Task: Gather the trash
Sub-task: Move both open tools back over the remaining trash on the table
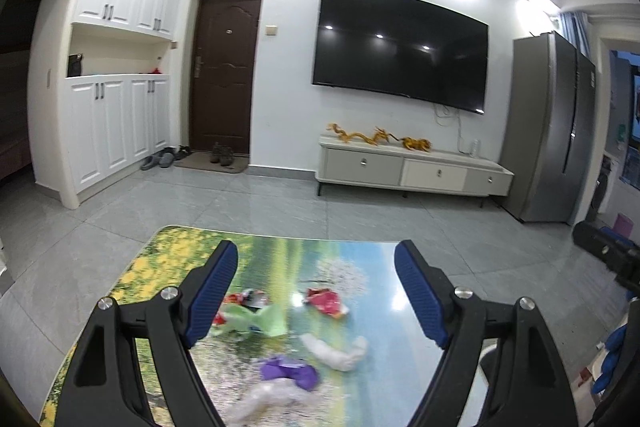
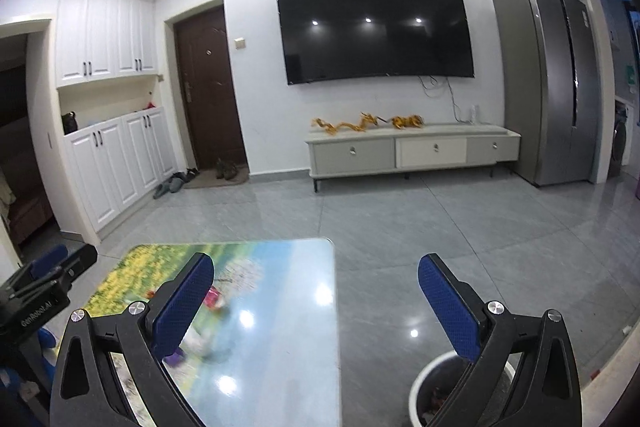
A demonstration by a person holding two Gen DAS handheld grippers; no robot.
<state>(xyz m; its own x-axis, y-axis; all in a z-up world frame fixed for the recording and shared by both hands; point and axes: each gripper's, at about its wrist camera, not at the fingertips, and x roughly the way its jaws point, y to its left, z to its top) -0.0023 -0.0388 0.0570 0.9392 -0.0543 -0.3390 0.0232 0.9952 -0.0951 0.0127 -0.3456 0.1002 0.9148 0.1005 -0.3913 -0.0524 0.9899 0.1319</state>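
Both grippers spread and empty above the table, trash on its top.

The left gripper (image 1: 316, 291) hangs over the table (image 1: 168, 251), jaws wide apart, above the red wrapper (image 1: 326, 301), green wrapper (image 1: 256, 321), purple wrapper (image 1: 290, 375) and white tissue (image 1: 340, 349). The right gripper (image 2: 316, 307), jaws wide apart, is above the table's right edge, with the white bin (image 2: 420, 383) on the floor below it.

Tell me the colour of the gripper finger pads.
Blue, ribbed pads on black arms; clearest in the left wrist view.
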